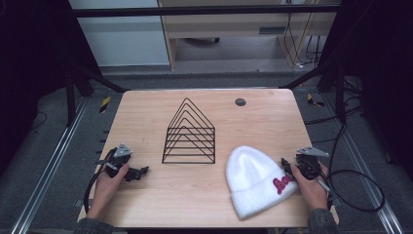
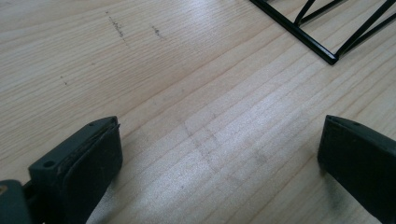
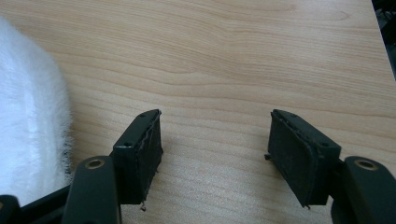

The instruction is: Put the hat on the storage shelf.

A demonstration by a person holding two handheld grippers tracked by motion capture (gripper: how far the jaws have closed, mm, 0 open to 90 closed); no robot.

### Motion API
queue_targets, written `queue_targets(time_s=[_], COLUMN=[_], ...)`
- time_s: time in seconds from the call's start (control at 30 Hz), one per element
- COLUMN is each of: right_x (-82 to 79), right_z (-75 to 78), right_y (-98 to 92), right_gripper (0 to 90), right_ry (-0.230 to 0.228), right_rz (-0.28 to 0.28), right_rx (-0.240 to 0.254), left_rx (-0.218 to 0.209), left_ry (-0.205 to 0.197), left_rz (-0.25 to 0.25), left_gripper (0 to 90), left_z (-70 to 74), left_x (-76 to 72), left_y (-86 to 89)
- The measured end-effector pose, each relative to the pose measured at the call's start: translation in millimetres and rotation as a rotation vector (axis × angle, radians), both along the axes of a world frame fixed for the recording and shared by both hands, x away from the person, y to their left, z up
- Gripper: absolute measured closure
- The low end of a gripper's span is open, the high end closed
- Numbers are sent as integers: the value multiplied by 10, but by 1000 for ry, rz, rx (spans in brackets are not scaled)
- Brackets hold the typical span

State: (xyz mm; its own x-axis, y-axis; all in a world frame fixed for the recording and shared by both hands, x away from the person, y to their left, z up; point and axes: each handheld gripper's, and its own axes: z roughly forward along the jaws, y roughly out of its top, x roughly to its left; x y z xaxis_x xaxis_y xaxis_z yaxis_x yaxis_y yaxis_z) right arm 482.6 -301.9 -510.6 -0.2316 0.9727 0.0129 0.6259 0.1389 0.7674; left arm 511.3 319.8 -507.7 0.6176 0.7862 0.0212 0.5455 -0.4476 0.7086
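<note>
High view: a black wire rack (image 1: 189,132) of triangular frames stands mid-table. Right of the rack and nearer the person lies a fuzzy white beanie (image 1: 255,180), close to the front edge of the table (image 1: 146,107). The left gripper (image 1: 138,172) rests left of the rack on bare wood.

Left gripper view: jaws spread wide over empty, grainy wood; the rack corner (image 2: 322,39) lies ahead.

Right gripper view: the right gripper (image 3: 215,149) has its jaws apart, holding nothing, the beanie (image 3: 28,135) just beside one.

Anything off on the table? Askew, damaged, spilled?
Nothing stands out. The wire rack stands upright mid-table, the white beanie lies flat by the right gripper, apart from its open jaws. The left gripper is open over bare wood. The table has only faint scuff marks, no spills.
</note>
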Motion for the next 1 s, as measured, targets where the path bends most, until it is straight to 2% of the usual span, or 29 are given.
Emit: queue_targets(time_s=[0.27,0.37,0.5,0.57,0.6,0.63,0.73,0.77,0.83,0.9,1.0], right_x=[3,13,29,25,20,25,60,60,117,168,254], right_z=[1,-2,59,92,143,294,529,529,725,839,914], right_y=[-2,17,51,62,69,100,192,192,317,432,566], right_gripper=[332,289,267,261,258,254,262,262,275,296,341], right_ry=[0,2,54,53,49,28,14,14,22,33,53], right_rz=[9,4,13,13,17,38,82,82,144,185,238], right_rx=[1,-2,-3,6,0,0,-24,-24,-30,-44,-61], left_rx=[1,3,2,2,2,2,3,3,2,3,3], left_ry=[1,-1,-1,-2,-1,-1,-2,-2,-1,-1,-1], left_rz=[-2,-2,0,1,0,0,1,1,1,1,2], left_gripper=[0,0,0,0,0,0,0,0,0,0,0], left_z=[0,0,0,0,0,0,0,0,0,0,0], left_x=[2,2,6,8,9,8,8,8,8,7,3], left_y=[2,2,3,3,3,3,2,2,2,2,3])
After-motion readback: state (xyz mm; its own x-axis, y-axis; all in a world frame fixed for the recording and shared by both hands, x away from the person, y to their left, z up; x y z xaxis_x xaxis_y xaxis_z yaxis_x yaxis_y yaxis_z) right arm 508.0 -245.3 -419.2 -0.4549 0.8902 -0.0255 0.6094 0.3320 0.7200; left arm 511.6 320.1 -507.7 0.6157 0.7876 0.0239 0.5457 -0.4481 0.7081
